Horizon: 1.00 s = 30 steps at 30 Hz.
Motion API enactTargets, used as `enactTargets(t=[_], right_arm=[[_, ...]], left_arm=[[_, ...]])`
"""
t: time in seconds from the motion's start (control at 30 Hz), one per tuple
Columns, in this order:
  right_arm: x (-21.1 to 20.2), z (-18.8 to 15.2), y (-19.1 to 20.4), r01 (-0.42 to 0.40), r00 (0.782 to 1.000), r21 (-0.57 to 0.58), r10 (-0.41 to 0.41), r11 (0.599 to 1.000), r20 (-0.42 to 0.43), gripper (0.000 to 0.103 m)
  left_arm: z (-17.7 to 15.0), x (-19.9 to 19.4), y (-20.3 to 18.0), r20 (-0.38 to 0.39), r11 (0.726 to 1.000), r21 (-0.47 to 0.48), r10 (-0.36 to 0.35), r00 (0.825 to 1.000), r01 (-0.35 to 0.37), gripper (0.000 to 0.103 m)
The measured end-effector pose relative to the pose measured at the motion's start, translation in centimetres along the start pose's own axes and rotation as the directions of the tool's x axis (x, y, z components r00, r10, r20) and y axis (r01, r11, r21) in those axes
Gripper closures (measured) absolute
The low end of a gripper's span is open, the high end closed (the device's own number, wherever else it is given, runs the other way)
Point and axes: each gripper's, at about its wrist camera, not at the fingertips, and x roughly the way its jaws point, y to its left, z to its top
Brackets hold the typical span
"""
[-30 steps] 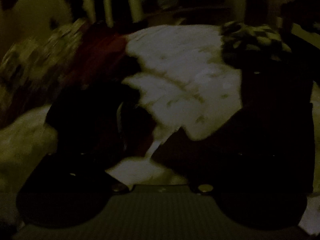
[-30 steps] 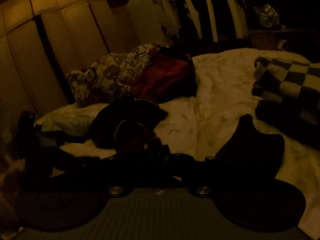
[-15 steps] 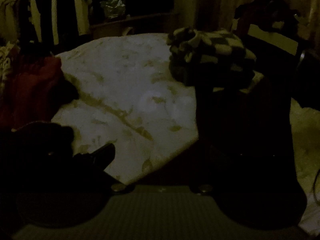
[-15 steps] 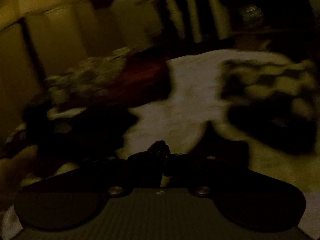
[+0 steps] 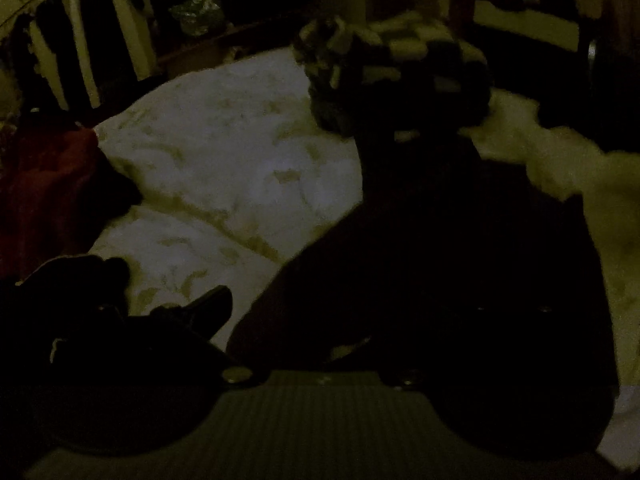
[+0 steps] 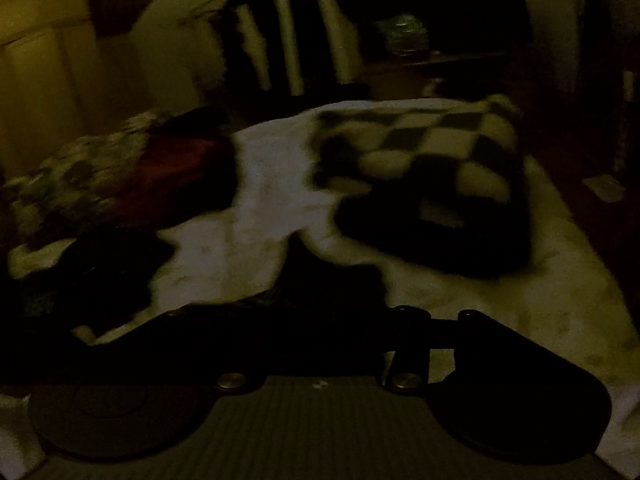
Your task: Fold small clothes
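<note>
**Dark garment on bed, right claw parting**

Dim, blurred frames. Right claw (image 6: pixel 320 312) jaws opening; dark garment (image 6: pixel 320 280) lies on pale bed cover (image 6: pixel 260 200) between them, pads not visibly pressing. Left claw (image 5: pixel 320 320): state cannot tell. Checkered blanket (image 6: pixel 432 168) far right.

A dim room: pale wardrobe doors (image 6: pixel 48 80) stand left, hanging clothes (image 6: pixel 280 40) behind the bed (image 5: pixel 224 168).

A dim home bedroom. A bed (image 5: pixel 224 168) w/ pale floral cover fills the middle, a checkered blanket (image 6: pixel 432 168) at far right. Clothes rack (image 6: pixel 280 40) behind, wardrobe doors (image 6: pixel 48 76) far left.
</note>
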Motion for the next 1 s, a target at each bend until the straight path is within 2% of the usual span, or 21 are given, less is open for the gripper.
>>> enactTargets(t=[0.1,0.2,0.23,0.3,0.43,0.5,0.6,0.63,0.7,0.77,0.8,0.83,0.93,1.0], right_arm=[[-0.1,-2.3,3.5,-0.088,0.993,-0.038,0.084,0.995,-0.081,0.026],[1.0,-5.3,8.7,-0.153,0.977,-0.107,0.134,0.982,-0.165,0.025],[1.7,-6.3,10.5,-0.148,0.974,-0.145,0.119,0.978,-0.190,0.025],[3.6,-8.1,13.0,-0.091,0.971,-0.225,0.036,0.970,-0.236,0.025],[6.3,-10.5,14.6,0.002,0.956,-0.296,-0.089,0.955,-0.281,0.023],[6.5,-11.3,15.1,0.040,0.952,-0.358,-0.144,0.933,-0.269,0.018],[6.9,-12.1,15.5,0.052,0.950,-0.409,-0.171,0.911,-0.260,0.016],[7.0,-12.3,15.6,0.058,0.955,-0.444,-0.179,0.894,-0.235,0.033],[7.3,-12.5,15.7,0.077,0.961,-0.478,-0.193,0.875,-0.199,0.074],[6.2,-12.1,14.8,0.055,0.968,-0.451,-0.159,0.891,-0.196,0.083],[5.2,-11.8,14.6,0.049,0.972,-0.448,-0.145,0.893,-0.183,0.092],[3.7,-11.4,14.3,0.050,0.978,-0.447,-0.135,0.893,-0.160,0.097],[-0.8,-9.6,12.2,0.043,0.989,-0.358,-0.092,0.933,-0.119,0.098],[-4.3,-8.3,9.9,0.072,0.992,-0.289,-0.098,0.955,-0.075,0.098]], left_arm=[[0.0,1.0,0.3,-0.052,0.995,-0.028,0.096,0.994,-0.097,0.002],[0.0,1.2,1.6,-0.074,0.987,-0.089,0.126,0.989,-0.133,0.002],[0.0,1.2,1.9,-0.072,0.986,-0.096,0.132,0.989,-0.139,0.002],[-0.3,1.1,2.2,-0.080,0.983,-0.094,0.149,0.986,-0.156,0.002],[-0.9,1.0,2.7,-0.077,0.984,-0.097,0.141,0.987,-0.148,0.001],[-0.7,1.2,3.0,-0.068,0.986,-0.105,0.123,0.990,-0.130,0.001],[0.1,1.1,2.7,-0.037,0.992,-0.102,0.073,0.997,-0.076,0.001],[0.6,0.9,2.4,-0.025,0.995,-0.084,0.059,0.998,-0.061,0.001],[1.7,0.5,1.5,0.027,0.998,-0.034,0.060,0.998,-0.060,0.001],[2.6,0.2,0.2,0.101,0.996,0.048,0.069,0.992,-0.074,0.001],[3.0,0.3,-0.4,0.131,0.992,0.096,0.075,0.989,-0.088,0.001],[3.3,0.7,-1.1,0.148,0.985,0.137,0.088,0.985,-0.108,0.001],[4.9,2.2,-2.6,0.154,0.973,0.192,0.098,0.983,-0.127,0.001],[5.8,2.6,-3.0,0.166,0.979,0.186,0.057,0.984,-0.088,0.001]])
